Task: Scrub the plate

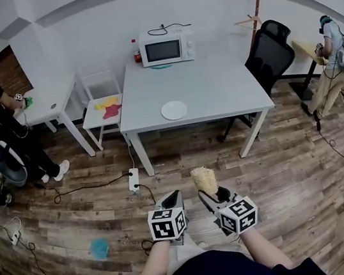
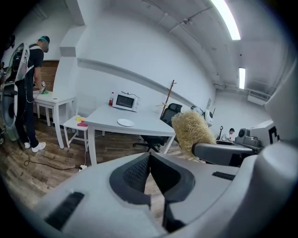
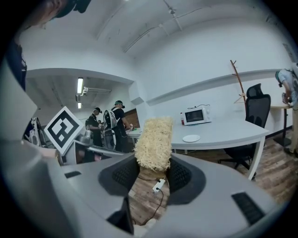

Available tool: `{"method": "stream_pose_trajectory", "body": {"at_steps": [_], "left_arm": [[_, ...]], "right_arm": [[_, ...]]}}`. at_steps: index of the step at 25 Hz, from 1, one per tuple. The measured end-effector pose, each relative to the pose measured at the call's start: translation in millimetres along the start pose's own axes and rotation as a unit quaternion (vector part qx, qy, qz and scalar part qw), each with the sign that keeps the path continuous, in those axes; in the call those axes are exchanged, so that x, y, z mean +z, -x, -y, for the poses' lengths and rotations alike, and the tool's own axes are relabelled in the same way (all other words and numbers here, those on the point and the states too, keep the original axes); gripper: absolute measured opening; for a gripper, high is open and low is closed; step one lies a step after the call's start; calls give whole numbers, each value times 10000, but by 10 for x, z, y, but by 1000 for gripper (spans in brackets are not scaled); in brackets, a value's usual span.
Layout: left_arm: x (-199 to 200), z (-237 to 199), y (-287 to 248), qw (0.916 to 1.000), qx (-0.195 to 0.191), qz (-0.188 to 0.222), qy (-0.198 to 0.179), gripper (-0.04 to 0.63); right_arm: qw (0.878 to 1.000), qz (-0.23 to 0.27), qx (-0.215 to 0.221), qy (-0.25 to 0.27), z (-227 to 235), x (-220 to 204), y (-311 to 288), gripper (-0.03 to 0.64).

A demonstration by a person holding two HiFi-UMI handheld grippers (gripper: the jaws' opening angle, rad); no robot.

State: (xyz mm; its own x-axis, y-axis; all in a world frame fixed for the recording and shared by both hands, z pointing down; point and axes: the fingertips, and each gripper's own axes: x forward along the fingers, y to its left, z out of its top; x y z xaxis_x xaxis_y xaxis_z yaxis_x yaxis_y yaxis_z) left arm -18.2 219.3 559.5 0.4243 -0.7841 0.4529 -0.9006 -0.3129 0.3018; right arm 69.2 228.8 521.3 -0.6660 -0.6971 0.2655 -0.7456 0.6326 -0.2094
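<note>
Nearest, the left gripper (image 2: 150, 157) is closed with nothing between its jaws. Just right of it, the right gripper (image 3: 152, 163) clamps a straw-coloured scrubber (image 3: 153, 139). Farther off, the white plate (image 1: 174, 110) lies on the table (image 1: 215, 81), with a microwave (image 1: 166, 49) at the far edge.

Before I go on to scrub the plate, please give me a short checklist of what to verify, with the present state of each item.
1. Scrubber gripped: the right gripper is shut on the straw-coloured scrubber. Ok.
2. Spare gripper free: the left gripper has its jaws together with nothing between them. Ok.
3. Plate located: it lies flat on the white table, towards the front edge. Ok.
4. Plate within reach: both grippers are over the floor, short of the table. Not ok.
5. Walking path: a power strip lies by the table's front left leg. Not ok; step around it.
6. Dirt on the plate: too far to see. Cannot tell.
</note>
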Motion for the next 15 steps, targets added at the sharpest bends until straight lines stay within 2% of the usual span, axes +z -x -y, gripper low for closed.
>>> {"method": "stream_pose_trajectory", "body": {"at_steps": [5,15], "left_arm": [[50,69,-52,10000,-2,-9,-33,18],[115,11,-238,9999,38,-98,42,18]], "right_arm": [[9997,144,-10,-204,100,72,36,170],[9993,21,4,-370,270,29,-139,170]]}}
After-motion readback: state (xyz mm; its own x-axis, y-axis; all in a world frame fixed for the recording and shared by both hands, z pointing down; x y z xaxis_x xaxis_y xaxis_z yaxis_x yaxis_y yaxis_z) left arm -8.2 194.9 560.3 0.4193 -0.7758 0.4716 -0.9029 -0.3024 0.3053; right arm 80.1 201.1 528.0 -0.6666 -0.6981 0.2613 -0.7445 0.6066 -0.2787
